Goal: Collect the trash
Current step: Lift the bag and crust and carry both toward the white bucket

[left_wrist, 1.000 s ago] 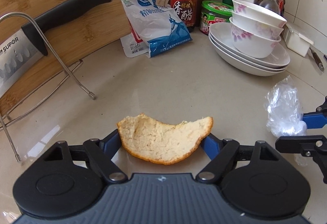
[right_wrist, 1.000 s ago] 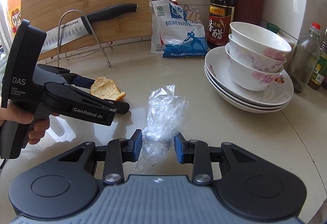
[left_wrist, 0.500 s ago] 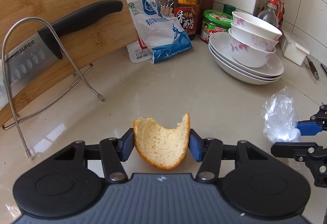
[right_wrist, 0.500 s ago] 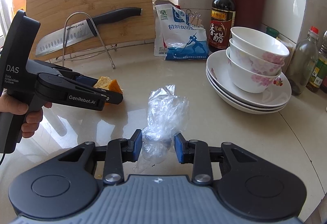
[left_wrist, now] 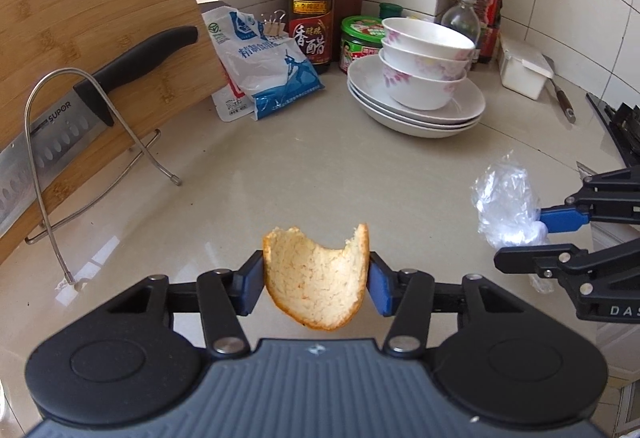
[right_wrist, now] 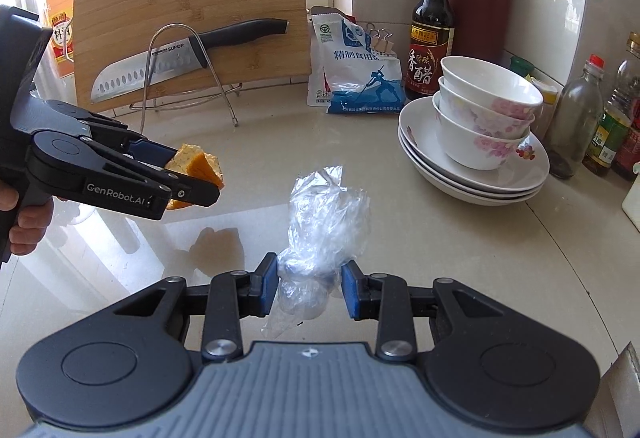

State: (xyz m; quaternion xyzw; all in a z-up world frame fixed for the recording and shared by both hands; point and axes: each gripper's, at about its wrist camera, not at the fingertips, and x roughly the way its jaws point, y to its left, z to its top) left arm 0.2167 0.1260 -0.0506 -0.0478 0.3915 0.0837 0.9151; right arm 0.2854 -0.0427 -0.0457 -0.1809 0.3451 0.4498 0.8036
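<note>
Two claws work over the beige tabletop (left_wrist: 320, 174), and each holds one piece of trash. The left claw (left_wrist: 316, 284) is clamped on a single orange peel (left_wrist: 316, 278), its blue pads pressing the peel's two edges so that it curls upright between them, pale pith toward the camera, low in the middle of the left wrist view; its jaws have just been closing on that peel. In the right wrist view the same peel (right_wrist: 198, 164) hangs clear of the tabletop at the left claw's tip, at middle left of the frame, with its reflection on the glossy surface below. The right claw (right_wrist: 309, 288) grips one crumpled clear plastic bag (right_wrist: 326, 218), pinched at its lower knot between the pads, the rest of it puffing upward and forward at the centre of that frame; the left wrist view shows this bag (left_wrist: 506, 206) at the right edge. Behind them, toward the top of the frames, stand three stacked bowls (left_wrist: 424, 70) on three stacked plates (left_wrist: 416, 110), one bamboo cutting board (right_wrist: 192, 22) leaning in a wire rack (right_wrist: 188, 78), one knife (right_wrist: 176, 62) with a black handle resting across that rack, one blue and white salt bag (right_wrist: 356, 74), one dark vinegar bottle (right_wrist: 432, 30) and one red knife block (right_wrist: 480, 6). A person's fingers (right_wrist: 28, 222) wrap the left handle at the left edge.
</note>
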